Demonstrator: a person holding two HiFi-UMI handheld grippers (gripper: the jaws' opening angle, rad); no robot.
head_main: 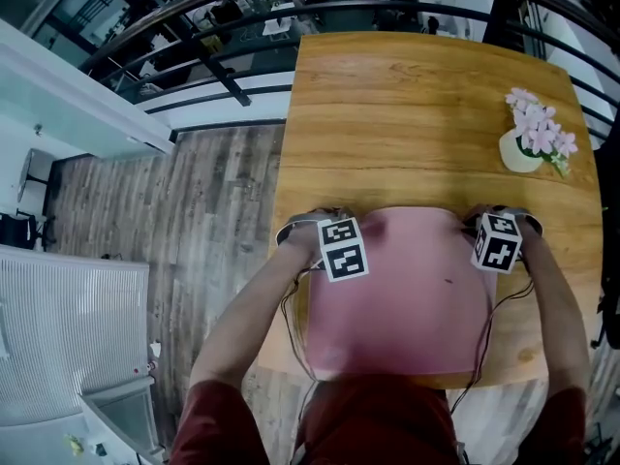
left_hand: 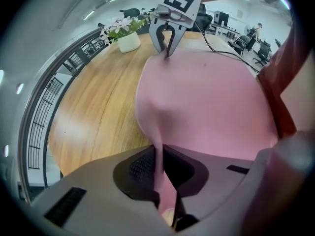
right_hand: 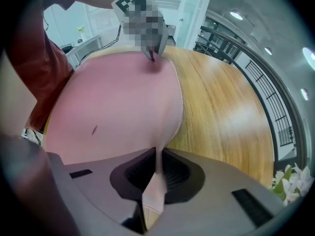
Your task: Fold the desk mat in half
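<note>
One wooden table (head_main: 417,105) is seen filling the head view, its near edge met by the person's dark red top (head_main: 383,419) and its bare boards carried away towards the far end. Near the far right corner a white pot of pink flowers (head_main: 531,141) is stood, well apart from everything else. Grey plank flooring (head_main: 184,192) is shown to the left. Beyond the table a dark curved railing (head_main: 232,22) is made out, with desks and chairs behind it.

Now the pink desk mat (head_main: 397,298): it is spread on the near half of the table, straight in front of the person. Its far left corner is pinched between the closed jaws of the left gripper (left_hand: 161,178). Its far right corner is clamped the same way in the right gripper (right_hand: 156,173). At both corners the mat is raised off the wood and bulged upward, while the rest is left lying flat. The far edge is held between the two grippers, both pointed steeply down.
</note>
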